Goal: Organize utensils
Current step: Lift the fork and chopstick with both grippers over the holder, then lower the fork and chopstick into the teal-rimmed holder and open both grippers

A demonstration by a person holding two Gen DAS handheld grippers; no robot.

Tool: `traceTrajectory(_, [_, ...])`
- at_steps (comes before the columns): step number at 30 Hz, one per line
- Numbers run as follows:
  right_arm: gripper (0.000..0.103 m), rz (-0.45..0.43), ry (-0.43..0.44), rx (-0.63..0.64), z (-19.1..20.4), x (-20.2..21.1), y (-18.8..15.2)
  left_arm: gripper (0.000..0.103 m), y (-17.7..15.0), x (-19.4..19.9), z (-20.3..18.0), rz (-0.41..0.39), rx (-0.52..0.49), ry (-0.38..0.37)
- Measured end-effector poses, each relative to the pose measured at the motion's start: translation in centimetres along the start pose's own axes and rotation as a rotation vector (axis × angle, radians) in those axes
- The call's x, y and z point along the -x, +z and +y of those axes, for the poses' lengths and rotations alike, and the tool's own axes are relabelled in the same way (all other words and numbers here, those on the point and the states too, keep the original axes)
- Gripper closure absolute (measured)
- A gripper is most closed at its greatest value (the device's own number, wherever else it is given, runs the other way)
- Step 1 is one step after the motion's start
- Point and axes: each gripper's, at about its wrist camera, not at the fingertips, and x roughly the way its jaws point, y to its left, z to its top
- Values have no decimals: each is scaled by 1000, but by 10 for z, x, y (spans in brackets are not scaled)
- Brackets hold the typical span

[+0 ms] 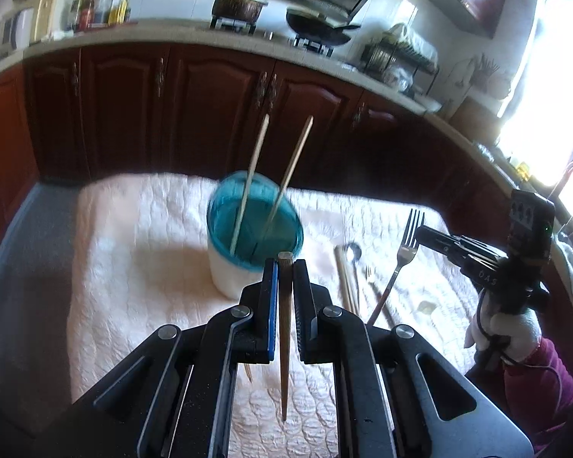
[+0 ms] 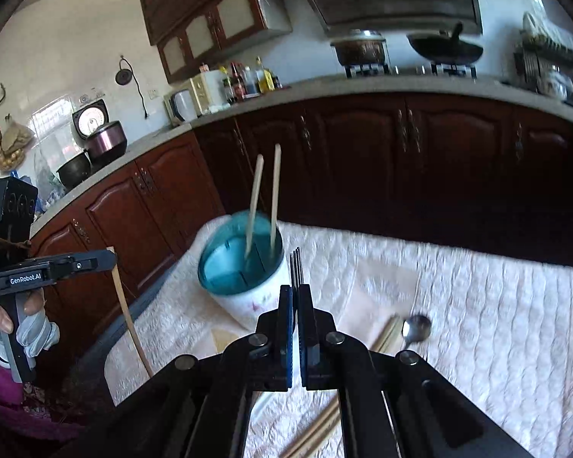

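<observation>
Left claw (image 1: 285,267) clenched on one brown chopstick (image 1: 285,328), held upright: light, stiff, slick, gripped near its thick end. Right claw (image 2: 295,294) clamped on a steel fork (image 2: 296,263), tines up. Holder cup (image 1: 248,244) on the quilted desk (image 1: 133,267) already has two chopsticks; one spoon (image 2: 416,328) waits.

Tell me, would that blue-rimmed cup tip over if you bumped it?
Probably. The cup is tall and narrow and looks like light plastic. Two chopsticks lean out well above its rim, adding top weight. The soft quilted cloth beneath may make it wobble.
</observation>
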Motion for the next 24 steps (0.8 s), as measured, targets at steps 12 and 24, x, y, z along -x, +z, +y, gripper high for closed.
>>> traceTrajectory(12, [101,-149,-37,31,18,-2,87,97,95,31,2,-198,-21,33])
traceTrajectory(24, [101,-187,-162,112,32,-64,125,97,148,-34,19,-247,-67,206])
